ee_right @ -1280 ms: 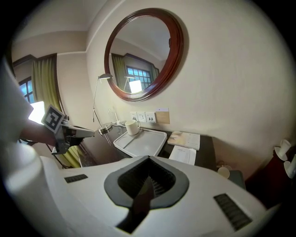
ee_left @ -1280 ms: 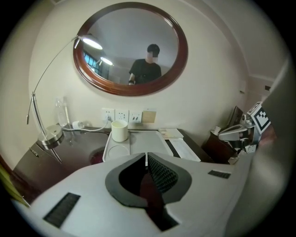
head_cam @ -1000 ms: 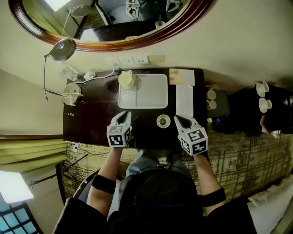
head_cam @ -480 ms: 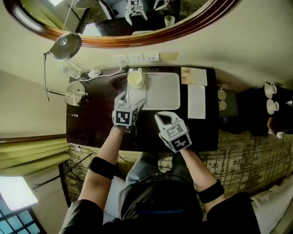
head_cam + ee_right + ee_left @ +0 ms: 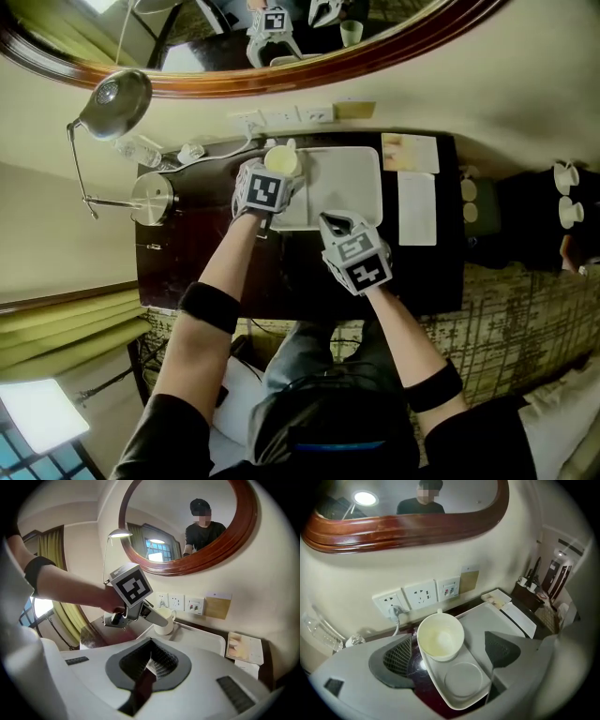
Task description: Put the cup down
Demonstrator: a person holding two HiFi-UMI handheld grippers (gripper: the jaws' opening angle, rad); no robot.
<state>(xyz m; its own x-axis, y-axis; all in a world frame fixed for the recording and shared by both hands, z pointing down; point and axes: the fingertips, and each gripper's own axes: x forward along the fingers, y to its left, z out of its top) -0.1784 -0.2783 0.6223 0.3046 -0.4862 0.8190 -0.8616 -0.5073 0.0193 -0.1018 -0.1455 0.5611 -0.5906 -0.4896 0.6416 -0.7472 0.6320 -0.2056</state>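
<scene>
**Dark counter under the mirror: cup on the tray corner, jaws wide around it**

Dark wood forms the counter (image 5: 183, 262), set against a cream wall below an oval wood-framed mirror (image 5: 281, 82). A white tray (image 5: 352, 178) lies on it. The white cup (image 5: 439, 640) stands upright and empty on the tray's far left corner, its handle turned toward the wall sockets (image 5: 423, 595).

The left hand-held gripper (image 5: 449, 645) straddles the cup. Its jaws have just been opening and stand wide, with the cup between them and neither pad pressing on it. The right hand-held gripper (image 5: 151, 660) is closed on nothing, over the tray's near edge.

The cup already looks set down. If this is the release, the clean way out is to keep the jaws wide and draw straight back along their own line, so neither pad clips the rim and tips the cup. If it is a fresh grasp instead, the pads should meet the cup's wall below the lip, across from the handle.

Room is tight at that corner. The tray's raised rim runs just beside the cup, and the left jaw hangs outside it over bare wood. The wall and a plugged-in cable (image 5: 396, 616) sit close behind. Toward the right gripper, the tray's middle and its round moulded ring (image 5: 462, 680) lie bare. The lamp base (image 5: 150, 199) stands well apart on the left.
</scene>
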